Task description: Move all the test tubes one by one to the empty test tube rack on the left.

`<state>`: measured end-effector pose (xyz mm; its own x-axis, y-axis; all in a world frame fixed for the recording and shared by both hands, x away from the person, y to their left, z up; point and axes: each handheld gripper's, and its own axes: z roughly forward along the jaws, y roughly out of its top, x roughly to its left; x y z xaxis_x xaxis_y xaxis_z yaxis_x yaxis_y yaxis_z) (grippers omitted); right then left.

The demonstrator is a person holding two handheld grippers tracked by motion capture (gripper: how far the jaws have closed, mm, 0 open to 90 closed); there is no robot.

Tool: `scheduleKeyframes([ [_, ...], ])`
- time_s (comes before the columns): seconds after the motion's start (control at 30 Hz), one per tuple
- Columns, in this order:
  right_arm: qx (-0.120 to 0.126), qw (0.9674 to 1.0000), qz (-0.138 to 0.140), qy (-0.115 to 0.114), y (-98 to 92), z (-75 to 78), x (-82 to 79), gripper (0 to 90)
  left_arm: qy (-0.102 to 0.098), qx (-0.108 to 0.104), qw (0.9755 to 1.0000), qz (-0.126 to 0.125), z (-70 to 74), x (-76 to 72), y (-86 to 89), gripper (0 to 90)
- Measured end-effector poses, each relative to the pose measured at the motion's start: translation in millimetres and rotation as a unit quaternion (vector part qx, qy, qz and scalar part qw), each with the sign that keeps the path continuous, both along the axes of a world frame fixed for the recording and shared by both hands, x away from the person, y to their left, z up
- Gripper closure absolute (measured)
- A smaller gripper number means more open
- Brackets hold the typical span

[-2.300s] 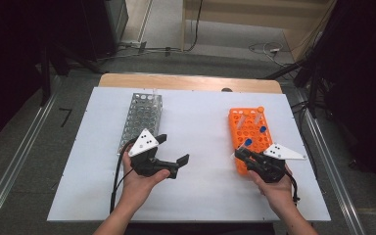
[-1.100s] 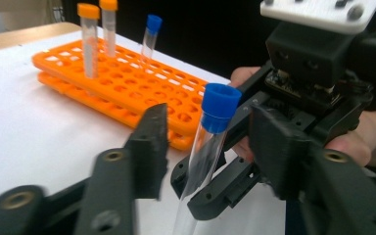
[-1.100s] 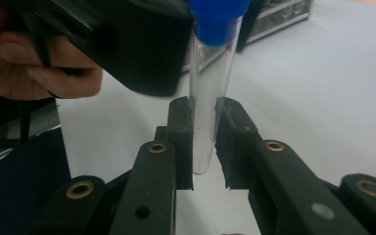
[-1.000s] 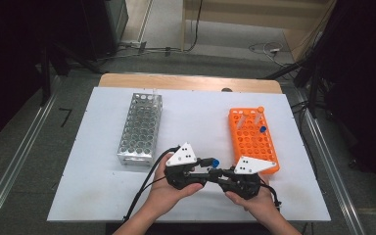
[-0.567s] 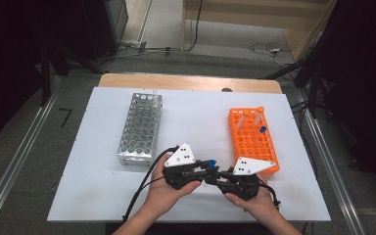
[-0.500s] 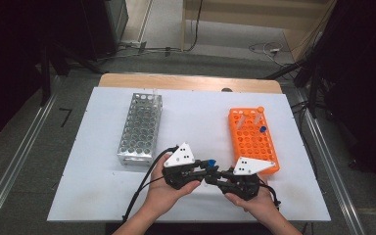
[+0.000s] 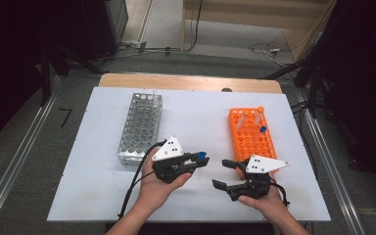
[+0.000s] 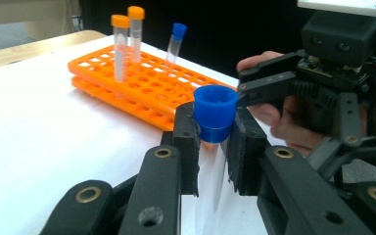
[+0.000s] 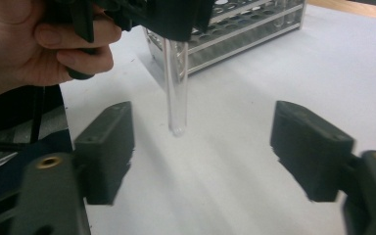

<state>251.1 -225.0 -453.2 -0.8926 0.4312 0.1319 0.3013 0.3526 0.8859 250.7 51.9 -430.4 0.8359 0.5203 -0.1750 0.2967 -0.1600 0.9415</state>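
L gripper (image 8: 214,147) clamps our tube (image 8: 214,117) just under its cap; R gripper (image 9: 203,156) has just opened, empty, at 3 o'clock. Light, slick, brittle: we stay near the cap.

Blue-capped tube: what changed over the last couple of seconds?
The blue-capped tube passed from the right gripper, whose jaws have just been opening off it, to the left gripper, now clamped on it. The hands have drawn apart. Orange rack and metal rack stayed put.
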Motion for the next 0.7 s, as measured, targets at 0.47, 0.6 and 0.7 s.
scheduleKeyframes([
  [0.47,-0.02,0.9994,-0.027,0.006,-33.6,-2.4,7.9,0.1,-0.009,-0.013,0.9982,0.059,12.4,6.1,38.4,76.6],
  [0.6,-0.019,0.999,-0.04,0.004,-45.8,-1.6,10.1,0.1,-0.009,-0.015,0.997,0.075,14.5,8.9,49.4,76.6],
  [0.7,-0.015,0.9987,-0.048,0.007,-53.5,-1.6,13.2,0.1,-0.011,-0.014,0.9963,0.084,15.7,12.2,57.0,76.6],
])
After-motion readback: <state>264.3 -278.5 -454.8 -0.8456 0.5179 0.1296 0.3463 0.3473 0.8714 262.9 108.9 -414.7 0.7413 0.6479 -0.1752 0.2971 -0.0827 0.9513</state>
